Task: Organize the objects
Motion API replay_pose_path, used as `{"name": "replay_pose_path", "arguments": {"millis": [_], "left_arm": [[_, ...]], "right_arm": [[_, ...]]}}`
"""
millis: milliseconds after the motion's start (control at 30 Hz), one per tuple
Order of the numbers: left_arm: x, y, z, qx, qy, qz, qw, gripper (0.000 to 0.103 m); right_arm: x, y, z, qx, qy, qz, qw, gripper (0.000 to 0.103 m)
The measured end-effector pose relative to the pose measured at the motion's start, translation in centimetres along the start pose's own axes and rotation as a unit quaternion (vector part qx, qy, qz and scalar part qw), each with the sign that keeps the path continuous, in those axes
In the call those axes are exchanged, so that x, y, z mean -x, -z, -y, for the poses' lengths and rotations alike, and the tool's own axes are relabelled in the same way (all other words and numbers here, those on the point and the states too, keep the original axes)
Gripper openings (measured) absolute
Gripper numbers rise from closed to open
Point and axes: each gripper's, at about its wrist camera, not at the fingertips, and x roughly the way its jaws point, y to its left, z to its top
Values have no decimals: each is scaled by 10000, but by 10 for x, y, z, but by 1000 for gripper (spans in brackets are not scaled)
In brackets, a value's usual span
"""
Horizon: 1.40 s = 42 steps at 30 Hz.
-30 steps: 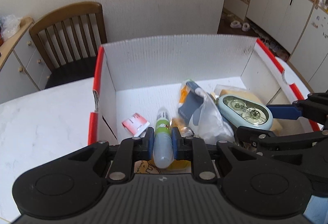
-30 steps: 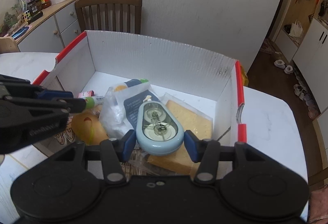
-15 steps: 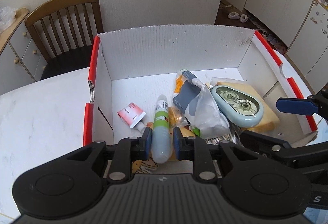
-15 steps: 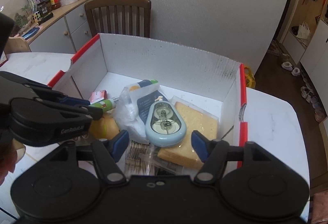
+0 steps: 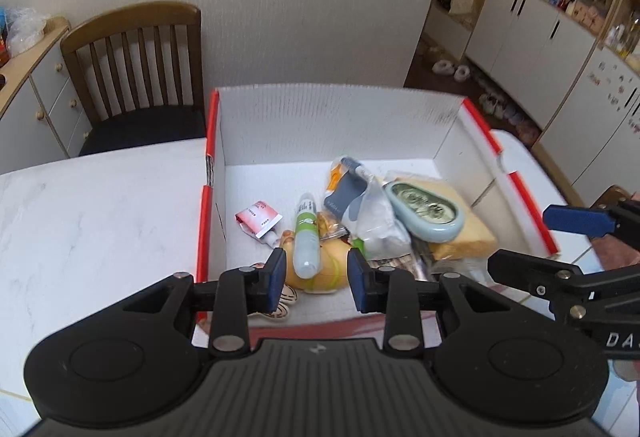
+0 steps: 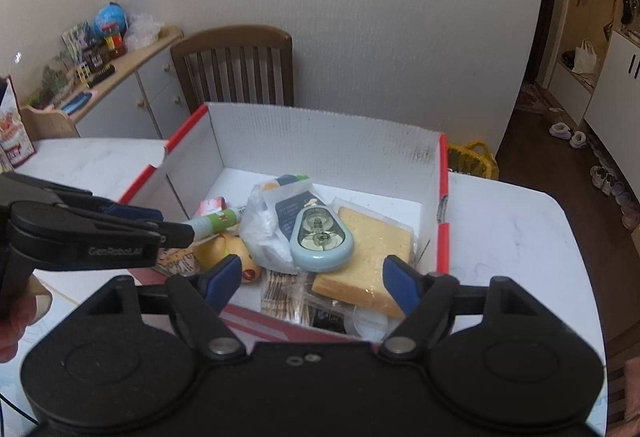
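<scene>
White marble bench (image 5: 100, 221) carries one box (image 5: 336, 117) at frame centre, where one tube (image 5: 306, 239) lies lengthwise, free between the left gripper (image 5: 316, 277)'s just-opened jaws, and one tape dispenser (image 6: 321, 239) lies loose beyond the right gripper (image 6: 312, 281)'s widening, empty jaws.

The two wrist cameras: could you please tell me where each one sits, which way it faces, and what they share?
Left wrist: sits on the left gripper, looking down into the box over the tube; open jaws just widening, nothing gripped; the right gripper juts in at right.
Right wrist: sits on the right gripper, facing down at the tape dispenser and sponge; open jaws just widening; left gripper and a hand show at left.
Shared: box, tube, dispenser, sponge, chair.
</scene>
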Motion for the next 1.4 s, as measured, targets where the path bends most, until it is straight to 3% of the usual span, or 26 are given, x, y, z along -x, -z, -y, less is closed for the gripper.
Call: {"name": "replay_pose_path", "arguments": {"millis": [233,300,367,633,833,1033,1133,1400], "left_arm": [[41,13,4,-104,112,373,9992,33],[52,17,4,-66,141,470,9988,58],[63,23,5,-41,166,615,9980,65],[97,41,19,-389,74,904,9951,66],[116,54,24,-432,-18,1067,9934,82],[123,69,29,-408,-105,1023,9939,89],[126,76,32,-423,-82,998,9941,100],[133,92,43,-485,-55,1050,9933,100]], "right_arm": [[31,8,-1,-131,-62,152,9998,79],[39,11,-2,-158,-112,205,9996,79],[47,14,-3,-161,-141,275,9994,82],[77,26,-10,-167,-272,600,9977,88],[98,37,-12,-193,-442,901,9948,101],[115,47,-12,-325,-522,1079,9923,103],[120,52,-13,-276,-448,1120,9923,103],[130,65,-11,-263,-320,1185,9921,103]]}}
